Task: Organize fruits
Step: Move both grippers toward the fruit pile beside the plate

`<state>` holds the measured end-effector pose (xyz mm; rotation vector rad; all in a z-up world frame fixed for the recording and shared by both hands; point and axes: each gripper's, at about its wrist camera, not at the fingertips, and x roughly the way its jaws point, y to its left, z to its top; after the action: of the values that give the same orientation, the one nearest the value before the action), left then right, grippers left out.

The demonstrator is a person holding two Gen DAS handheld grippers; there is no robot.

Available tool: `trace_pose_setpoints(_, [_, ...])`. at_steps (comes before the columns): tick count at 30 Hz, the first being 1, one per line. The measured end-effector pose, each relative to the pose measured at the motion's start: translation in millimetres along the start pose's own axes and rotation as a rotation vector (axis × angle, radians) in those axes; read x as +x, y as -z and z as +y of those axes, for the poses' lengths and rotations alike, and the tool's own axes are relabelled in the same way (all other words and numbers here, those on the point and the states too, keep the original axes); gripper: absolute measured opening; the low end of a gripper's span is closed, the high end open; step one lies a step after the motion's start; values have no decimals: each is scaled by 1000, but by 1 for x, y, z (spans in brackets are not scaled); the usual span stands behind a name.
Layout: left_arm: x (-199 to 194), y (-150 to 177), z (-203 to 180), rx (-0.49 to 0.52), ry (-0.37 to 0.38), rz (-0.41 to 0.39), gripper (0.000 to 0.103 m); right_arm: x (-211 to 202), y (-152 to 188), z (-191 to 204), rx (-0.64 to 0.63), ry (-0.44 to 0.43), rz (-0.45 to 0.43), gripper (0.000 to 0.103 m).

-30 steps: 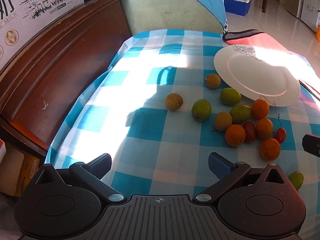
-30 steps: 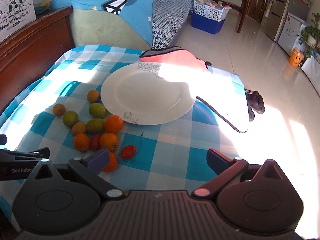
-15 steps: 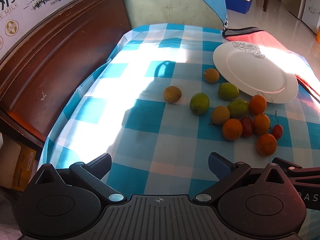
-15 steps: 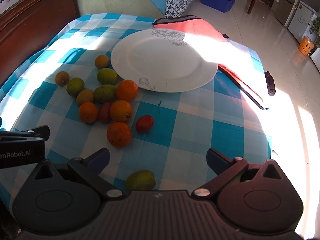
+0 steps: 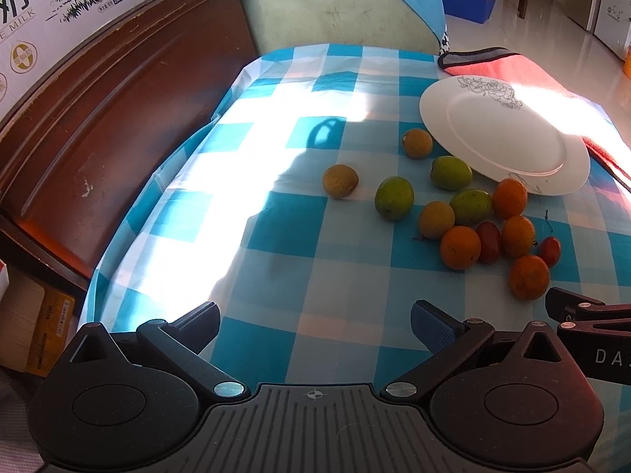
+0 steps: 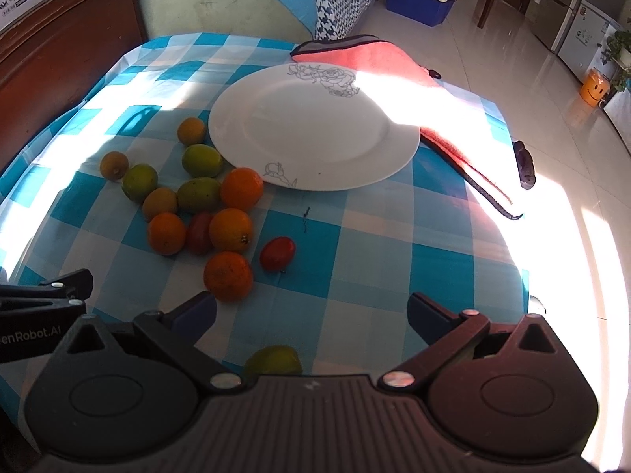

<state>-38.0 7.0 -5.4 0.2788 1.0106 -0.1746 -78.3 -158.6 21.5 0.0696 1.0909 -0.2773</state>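
While the white plate [image 6: 315,134] sits bare on the checked cloth [image 6: 355,244], the fruits lie loose at its left.
Fruits: oranges, green ones and two red ones clustered [image 6: 232,232] beside the plate's rim; one green fruit [image 6: 274,360] lies apart at the near edge.
Right gripper [image 6: 311,315]: fingers spread, holding nothing, above that green fruit.
Left gripper [image 5: 315,325]: fingers spread, holding nothing, over bare cloth.
Pink towel [image 6: 378,59]: partly under the plate's far side.

Glossy white plate [image 6: 315,134] on smooth checked tablecloth [image 6: 374,236]; polished wooden headboard [image 5: 98,118].
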Motion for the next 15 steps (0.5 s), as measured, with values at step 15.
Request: trace_pose_setpoints(15, [-1, 1, -3, 10, 5, 1, 103, 1, 1, 1, -8, 7, 0, 102])
